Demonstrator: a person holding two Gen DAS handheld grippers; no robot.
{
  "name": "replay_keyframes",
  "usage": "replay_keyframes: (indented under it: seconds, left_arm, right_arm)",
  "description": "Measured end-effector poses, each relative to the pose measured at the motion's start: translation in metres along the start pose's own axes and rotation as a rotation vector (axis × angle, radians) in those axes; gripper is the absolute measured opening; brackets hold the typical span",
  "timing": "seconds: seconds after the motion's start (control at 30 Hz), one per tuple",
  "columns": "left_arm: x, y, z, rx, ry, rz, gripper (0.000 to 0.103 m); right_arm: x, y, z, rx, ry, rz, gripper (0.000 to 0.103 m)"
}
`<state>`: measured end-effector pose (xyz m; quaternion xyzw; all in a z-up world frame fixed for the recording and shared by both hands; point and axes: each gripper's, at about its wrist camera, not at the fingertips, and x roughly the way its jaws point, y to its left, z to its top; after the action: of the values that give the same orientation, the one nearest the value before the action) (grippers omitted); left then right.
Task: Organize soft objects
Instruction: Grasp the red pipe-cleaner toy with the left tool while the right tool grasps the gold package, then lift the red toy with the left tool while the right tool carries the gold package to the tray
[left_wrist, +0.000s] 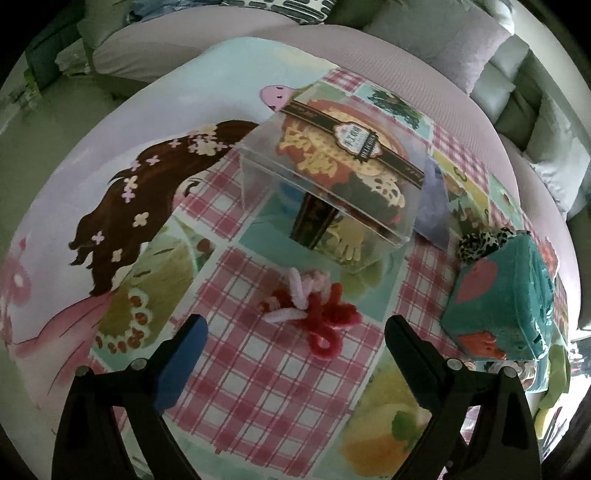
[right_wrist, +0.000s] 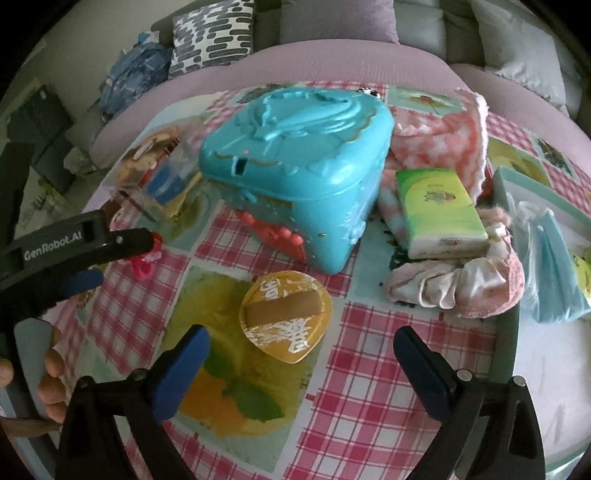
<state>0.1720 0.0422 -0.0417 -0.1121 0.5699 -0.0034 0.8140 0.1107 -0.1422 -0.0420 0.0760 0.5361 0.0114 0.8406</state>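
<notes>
In the left wrist view my left gripper (left_wrist: 295, 326) is open just above a tangle of red, pink and white pipe cleaners (left_wrist: 314, 310) lying on the checked tablecloth. In the right wrist view my right gripper (right_wrist: 301, 334) is open and holds nothing, and a round yellow packet (right_wrist: 284, 314) lies just ahead of its fingertips. Soft things are piled at the right: a pink fluffy towel (right_wrist: 439, 136), a green tissue pack (right_wrist: 439, 214), a crumpled pink and white cloth (right_wrist: 454, 284) and a light blue mask (right_wrist: 554, 266). The left gripper (right_wrist: 125, 258) shows at the left edge.
A teal plastic case (right_wrist: 295, 155) stands mid-table, also seen from the left (left_wrist: 498, 295). A clear plastic box (left_wrist: 332, 166) stands behind the pipe cleaners. A leopard scrunchie (left_wrist: 480, 240) lies by the case. A person's hand (right_wrist: 51, 369) shows at lower left. Sofa cushions (right_wrist: 214, 37) lie beyond.
</notes>
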Motion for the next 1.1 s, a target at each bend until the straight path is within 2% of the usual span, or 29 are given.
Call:
replay_keyframes:
  seconds: [0.17, 0.27, 0.33, 0.43, 0.67, 0.73, 1.1]
  left_arm:
    - [0.006, -0.006, 0.001, 0.033, 0.005, -0.016, 0.083]
    - [0.008, -0.007, 0.001, 0.050, 0.002, -0.012, 0.074]
    - [0.007, -0.008, 0.002, 0.052, -0.004, -0.019, 0.057]
    - [0.008, -0.008, 0.003, 0.048, -0.003, -0.031, 0.057]
    - [0.007, -0.007, 0.002, 0.056, -0.004, -0.029, 0.056]
    - [0.006, -0.007, 0.001, 0.058, -0.003, -0.029, 0.056]
    - [0.001, -0.007, -0.001, 0.066, -0.004, -0.028, 0.056]
  right_arm:
    - [0.004, 0.007, 0.002, -0.031, 0.000, -0.026, 0.096]
    - [0.004, 0.010, 0.002, -0.043, -0.003, -0.034, 0.089]
    - [0.006, 0.015, 0.002, -0.054, -0.005, -0.043, 0.086]
    - [0.007, 0.018, 0.003, -0.064, -0.007, -0.048, 0.076]
    - [0.004, 0.015, 0.004, -0.073, -0.006, -0.032, 0.062]
    - [0.003, 0.015, 0.004, -0.077, -0.005, -0.018, 0.055]
    - [-0.001, 0.013, 0.003, -0.071, 0.000, -0.009, 0.054]
